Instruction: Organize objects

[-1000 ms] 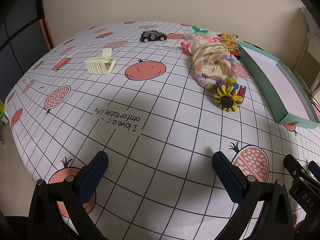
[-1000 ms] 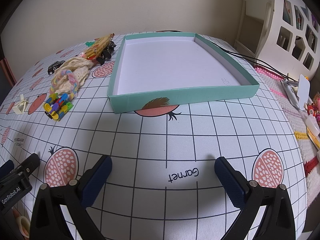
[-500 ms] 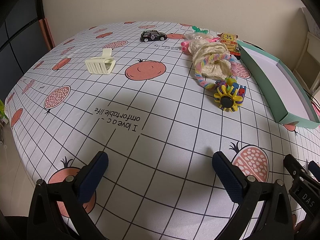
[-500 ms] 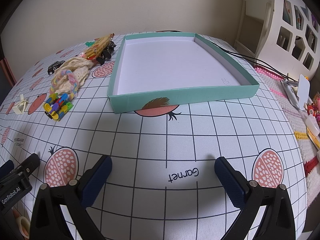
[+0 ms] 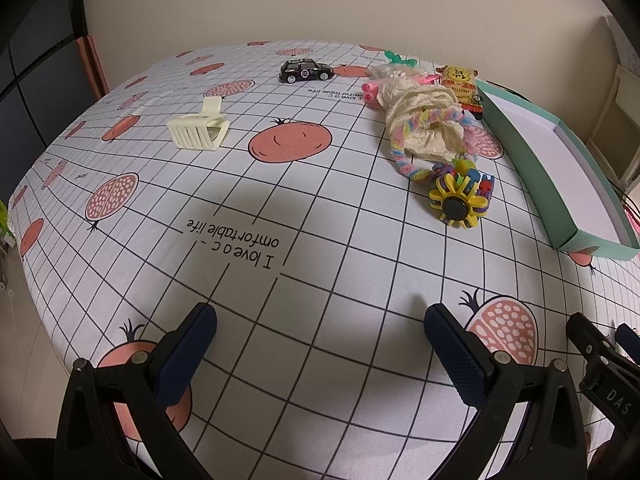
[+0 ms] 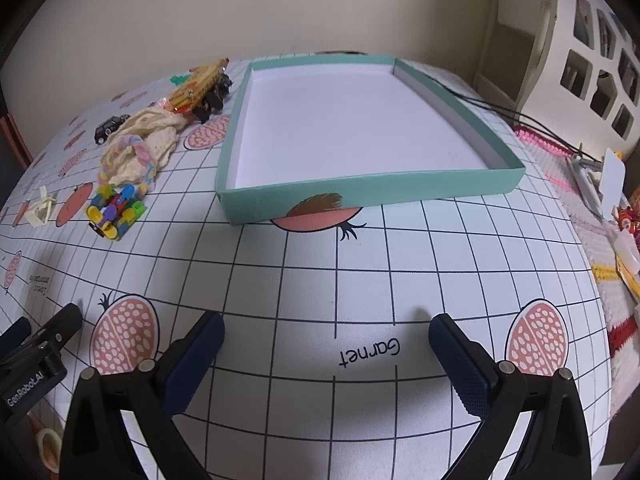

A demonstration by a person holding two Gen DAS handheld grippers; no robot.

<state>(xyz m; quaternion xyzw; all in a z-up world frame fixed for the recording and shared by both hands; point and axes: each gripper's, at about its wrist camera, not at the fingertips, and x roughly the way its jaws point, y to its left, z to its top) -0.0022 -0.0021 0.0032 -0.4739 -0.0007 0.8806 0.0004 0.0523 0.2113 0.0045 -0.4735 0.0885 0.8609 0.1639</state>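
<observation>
Your left gripper (image 5: 320, 316) and right gripper (image 6: 326, 322) both hover low, jaws spread wide, apparently holding nothing between the 2 pads.

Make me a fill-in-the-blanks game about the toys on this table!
1. The green box has ____ toys inside it.
2. The toy car is coloured ____.
3. Both the left tool and the right tool are ____ and hold nothing.
4. The cream hair clip lies on the ____ tablecloth.

Missing words: no; black; open; checked
</observation>
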